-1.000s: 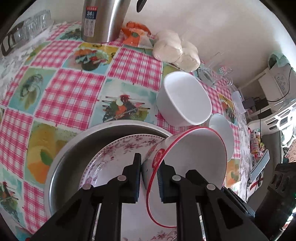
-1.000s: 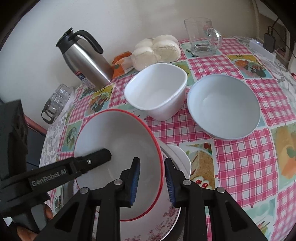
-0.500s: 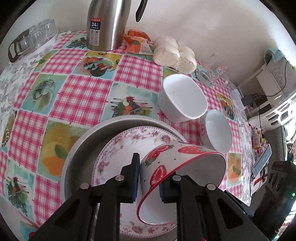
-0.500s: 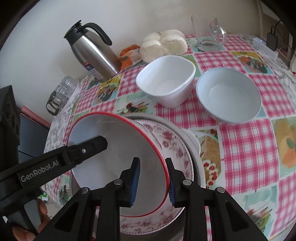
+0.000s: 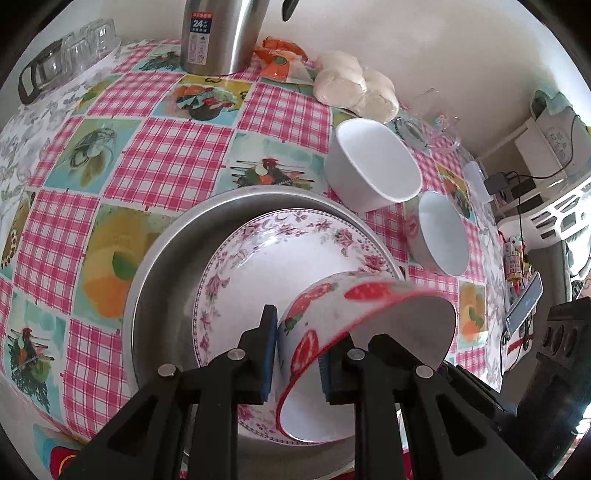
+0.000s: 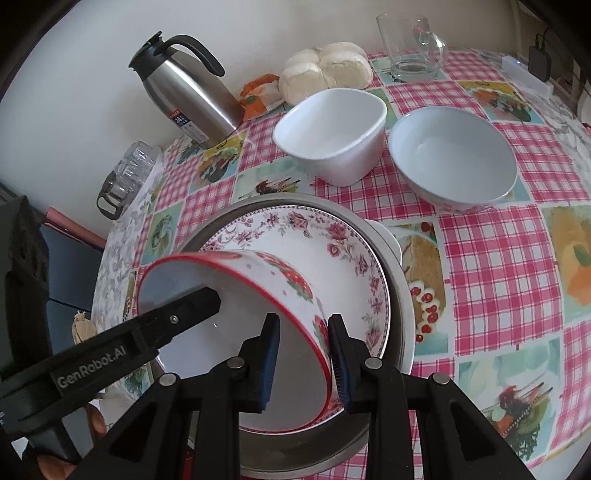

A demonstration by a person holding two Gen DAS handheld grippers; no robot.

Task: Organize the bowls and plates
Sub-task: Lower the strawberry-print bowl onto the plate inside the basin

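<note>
Left wrist view: the left claw (image 5: 297, 354) straddles the wall of the strawberry bowl (image 5: 343, 306), one pad outside, the other inside. Its jaws are opening; the outer pad is at the wall, while a slight gap shows by the inner one. The bowl is tilted, mouth toward 4 o'clock, over the floral plate (image 5: 280, 251), which lies in the metal pan (image 5: 162, 266) on the checked table (image 5: 162, 162). At 1 o'clock stands the square white bowl (image 5: 373, 166), and the round pale bowl (image 5: 441, 236) is just beside it at 2 o'clock. A steel flask (image 5: 218, 33) is at 12 o'clock.

Right wrist view: the right claw (image 6: 303, 354) has its pads on either side of the same bowl's (image 6: 258, 280) rim wall at 6 o'clock, gripping it. The left claw's finger (image 6: 173, 317) reaches into the bowl from 8 o'clock. The bowl leans on the floral plate (image 6: 332, 236) inside the pan (image 6: 395, 288). The square bowl (image 6: 332, 122) sits at 12 o'clock and the round bowl (image 6: 454, 151) at 1 o'clock.
</note>
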